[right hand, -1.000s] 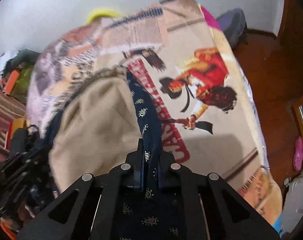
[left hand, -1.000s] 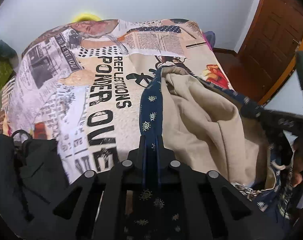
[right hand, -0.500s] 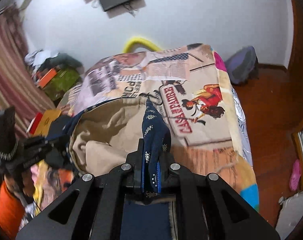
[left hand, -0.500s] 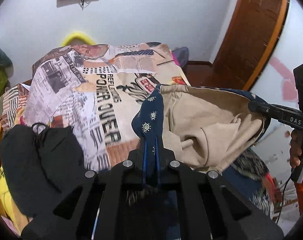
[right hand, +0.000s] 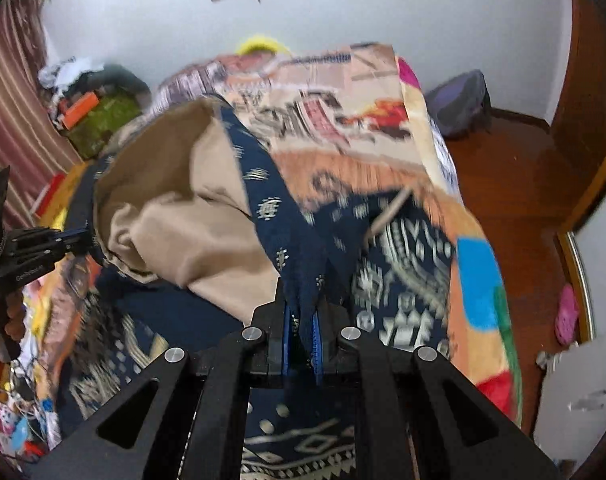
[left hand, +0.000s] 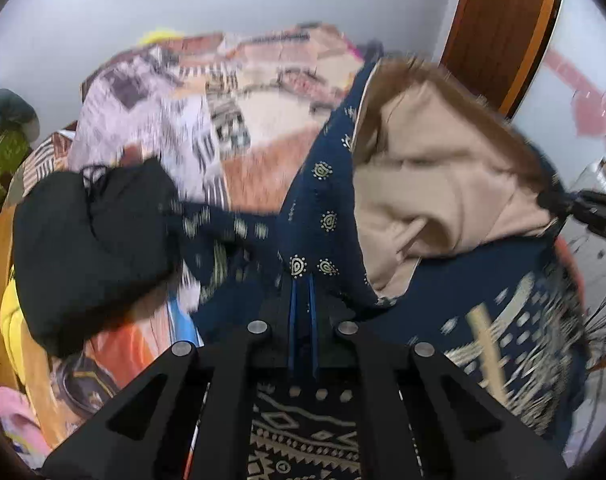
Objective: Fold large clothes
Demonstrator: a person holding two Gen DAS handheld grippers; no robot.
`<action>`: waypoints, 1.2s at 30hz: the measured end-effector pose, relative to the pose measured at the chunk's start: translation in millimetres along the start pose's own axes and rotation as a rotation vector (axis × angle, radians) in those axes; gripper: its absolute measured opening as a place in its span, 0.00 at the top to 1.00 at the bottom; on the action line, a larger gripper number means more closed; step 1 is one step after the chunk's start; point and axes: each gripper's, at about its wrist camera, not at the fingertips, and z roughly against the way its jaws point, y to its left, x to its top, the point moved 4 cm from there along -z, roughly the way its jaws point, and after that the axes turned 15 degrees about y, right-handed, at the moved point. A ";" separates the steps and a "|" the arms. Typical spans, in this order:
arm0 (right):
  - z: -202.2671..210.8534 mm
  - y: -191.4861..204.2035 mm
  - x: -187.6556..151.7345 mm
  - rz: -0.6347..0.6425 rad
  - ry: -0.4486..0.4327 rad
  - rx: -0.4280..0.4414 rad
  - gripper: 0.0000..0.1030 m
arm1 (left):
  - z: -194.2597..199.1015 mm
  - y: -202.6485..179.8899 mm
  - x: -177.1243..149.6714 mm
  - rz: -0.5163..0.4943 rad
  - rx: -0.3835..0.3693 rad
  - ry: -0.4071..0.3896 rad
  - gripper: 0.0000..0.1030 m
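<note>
Far left, a black bundled cloth bag [left hand: 91, 248] lies on the bed's colourful printed blanket [left hand: 191, 120]. Next, the left gripper [left hand: 301, 280] pinches an edge of the large navy garment with gold motifs and beige lining [left hand: 443, 184], held up above the bed and spread between both grippers. Further right, the right gripper [right hand: 303, 312] clamps its other edge, the wooden floor [right hand: 515, 184] beyond.

Navy garment [left hand: 323, 200], small gold motifs outside, beige lining [left hand: 443, 184] exposed. Hangs spread between my two tools, upper edge pinched at each end, lower patterned hem draped over bed [right hand: 343, 152].
</note>
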 end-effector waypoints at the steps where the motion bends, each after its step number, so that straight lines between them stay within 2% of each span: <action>1: -4.6 0.0 -2.8 0.001 0.013 -0.007 0.91 | -8.8 -1.1 -5.5 -0.008 0.022 0.015 0.96; 4: -7.8 2.5 -11.2 0.011 0.020 -0.034 0.90 | -21.7 -1.4 -17.3 -0.005 0.033 0.043 0.96; 9: 3.2 4.5 -10.6 0.012 0.028 -0.027 0.83 | -18.7 2.4 -21.0 0.002 0.010 0.053 0.86; 10: 6.9 5.3 -10.7 0.010 0.025 -0.016 0.79 | -15.2 2.6 -18.4 -0.002 0.011 0.046 0.83; 12: 15.5 7.6 -5.9 0.010 -0.001 0.007 0.68 | -4.8 2.8 -12.7 -0.011 0.018 0.014 0.65; 14: 25.1 10.3 2.2 0.016 -0.048 0.004 0.56 | 6.8 0.8 -5.3 -0.019 0.019 -0.027 0.61; 16: 29.4 13.6 10.8 0.019 -0.072 0.007 0.56 | 16.3 0.0 5.9 -0.021 0.005 -0.057 0.61; 22: 21.0 27.0 43.9 0.049 -0.067 0.026 0.55 | 21.4 1.0 44.6 -0.014 -0.026 -0.102 0.56; 28: -0.1 40.6 67.9 0.105 -0.040 0.036 0.56 | -3.3 3.4 77.9 -0.019 -0.032 -0.079 0.56; 32: -19.4 43.5 79.9 0.127 -0.014 0.030 0.56 | -17.0 4.4 88.2 -0.018 -0.050 -0.067 0.56; 36: -35.7 40.4 87.2 0.109 0.018 0.064 0.56 | -26.3 5.3 95.9 -0.014 -0.072 -0.068 0.56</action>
